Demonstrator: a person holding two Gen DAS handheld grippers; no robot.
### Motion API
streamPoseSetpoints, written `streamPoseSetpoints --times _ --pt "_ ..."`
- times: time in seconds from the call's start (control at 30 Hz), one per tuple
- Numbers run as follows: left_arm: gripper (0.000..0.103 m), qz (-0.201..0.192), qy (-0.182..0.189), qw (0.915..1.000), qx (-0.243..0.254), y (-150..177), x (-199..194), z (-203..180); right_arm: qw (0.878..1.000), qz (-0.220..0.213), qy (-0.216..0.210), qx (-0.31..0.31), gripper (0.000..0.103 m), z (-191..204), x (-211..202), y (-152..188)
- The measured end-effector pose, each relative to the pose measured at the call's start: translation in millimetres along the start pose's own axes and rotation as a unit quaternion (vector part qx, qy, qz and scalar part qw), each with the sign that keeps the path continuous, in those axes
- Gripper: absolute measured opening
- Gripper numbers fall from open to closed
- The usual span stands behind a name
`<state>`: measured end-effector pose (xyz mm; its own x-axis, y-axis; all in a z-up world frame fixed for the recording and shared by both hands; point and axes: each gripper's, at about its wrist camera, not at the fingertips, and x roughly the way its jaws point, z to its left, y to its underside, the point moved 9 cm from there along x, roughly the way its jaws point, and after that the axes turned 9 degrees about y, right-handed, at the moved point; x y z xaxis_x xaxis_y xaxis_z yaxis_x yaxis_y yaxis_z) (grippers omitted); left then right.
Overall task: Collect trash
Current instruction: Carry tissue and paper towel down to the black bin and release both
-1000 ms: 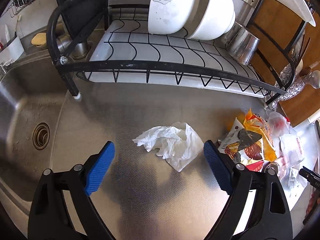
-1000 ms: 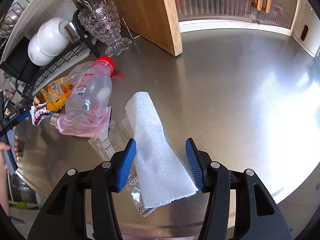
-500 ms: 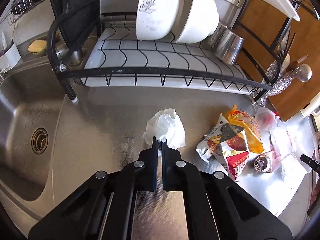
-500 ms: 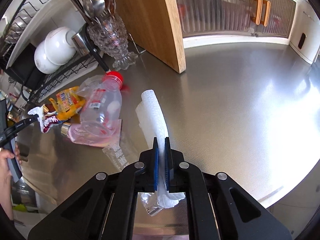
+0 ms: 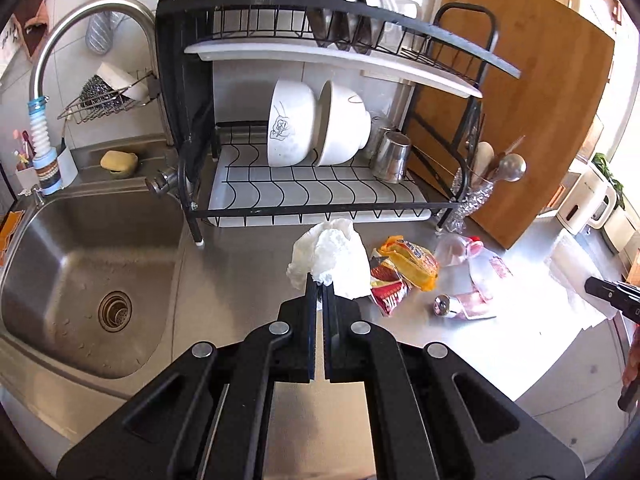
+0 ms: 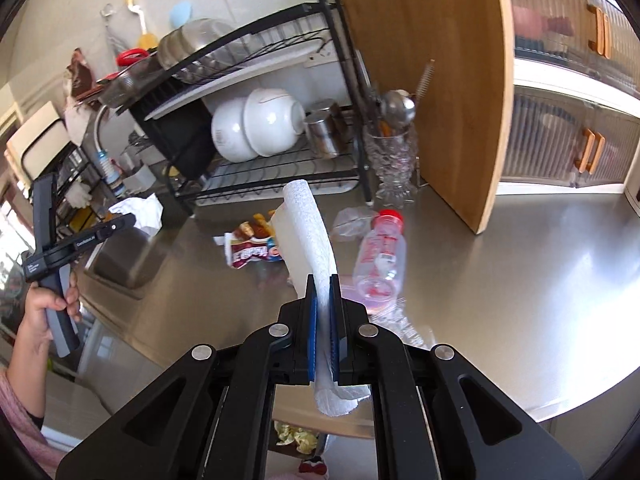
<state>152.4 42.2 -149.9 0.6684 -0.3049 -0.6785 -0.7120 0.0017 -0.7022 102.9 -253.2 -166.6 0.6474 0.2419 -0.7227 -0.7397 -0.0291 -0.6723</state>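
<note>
Tissue (image 5: 330, 254), crumpled and white, sits pinched in the clenched jaws of the left gripper (image 5: 319, 286), lifted above the steel counter (image 5: 500, 344). At about two o'clock from it lie snack wrappers (image 5: 404, 268), with a crushed plastic bottle (image 5: 486, 264) beyond them at three o'clock. The right gripper (image 6: 323, 280) is clamped on a folded paper towel (image 6: 308, 236), which arches up toward twelve o'clock and hangs out below the fingers. In the right wrist view the bottle (image 6: 380, 260) lies at one o'clock and the wrappers (image 6: 252, 250) at eleven. Dish rack (image 5: 320, 184) with two white bowls (image 5: 316, 124) stands at twelve o'clock, sink (image 5: 92, 264) at nine.
</note>
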Motion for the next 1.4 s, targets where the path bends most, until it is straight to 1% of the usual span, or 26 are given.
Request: streamPoseSetpoints --times 0.17,0.3,0.4,0.5,0.6,0.7,0.77,0.87,0.93,1.1,1.27,1.4 --pt "0.001 0.008 0.013 0.9997 0.018 39.5 -40.3 -17.4 0.998 0.019 -0.042 -0.031 0.007 47.4 -7.0 28.0" --pt "0.001 0.029 0.031 0.999 0.013 84.3 -60.6 -28.1 0.995 0.054 -0.074 -0.051 0.007 80.9 -7.6 66.6" --pt "0.001 0.053 0.039 0.9978 0.012 124.4 -64.5 -33.5 0.99 0.088 -0.091 -0.066 0.007 100.5 0.5 102.4" --pt "0.001 0.084 0.054 0.995 0.006 168.2 -57.1 -37.3 0.984 0.123 -0.106 -0.072 0.007 113.3 12.0 140.6" --pt "0.001 0.123 0.068 0.99 -0.012 213.8 -42.6 -39.3 0.978 0.161 -0.109 -0.076 0.007 121.8 28.8 179.5" --pt "0.001 0.156 0.072 0.9848 -0.025 256.1 -23.8 -37.9 0.972 0.192 -0.107 -0.081 0.007 130.1 45.1 218.9" --pt "0.001 0.18 0.072 0.9803 -0.037 282.7 -10.7 -34.7 0.967 0.219 -0.108 -0.07 0.007 132.7 57.9 244.3" --pt "0.001 0.213 0.065 0.9739 -0.044 319.0 10.8 -28.5 0.964 0.239 -0.09 -0.071 0.007 134.2 77.6 274.1" --pt "0.001 0.237 0.064 0.9679 -0.055 343.7 25.8 -23.6 0.962 0.251 -0.075 -0.075 0.007 134.6 91.5 293.7" --pt "0.001 0.274 0.064 0.9572 -0.068 390.2 65.4 -10.8 0.956 0.28 -0.035 -0.081 0.007 133.7 132.2 336.1" --pt "0.001 0.312 0.066 0.9444 -0.081 426.9 105.9 4.7 0.95 0.304 -0.007 -0.073 0.007 131.9 174.7 371.4" --pt "0.001 0.328 0.065 0.9396 -0.075 445.9 134.3 15.9 0.943 0.327 0.003 -0.062 0.007 130.9 207.4 391.2"
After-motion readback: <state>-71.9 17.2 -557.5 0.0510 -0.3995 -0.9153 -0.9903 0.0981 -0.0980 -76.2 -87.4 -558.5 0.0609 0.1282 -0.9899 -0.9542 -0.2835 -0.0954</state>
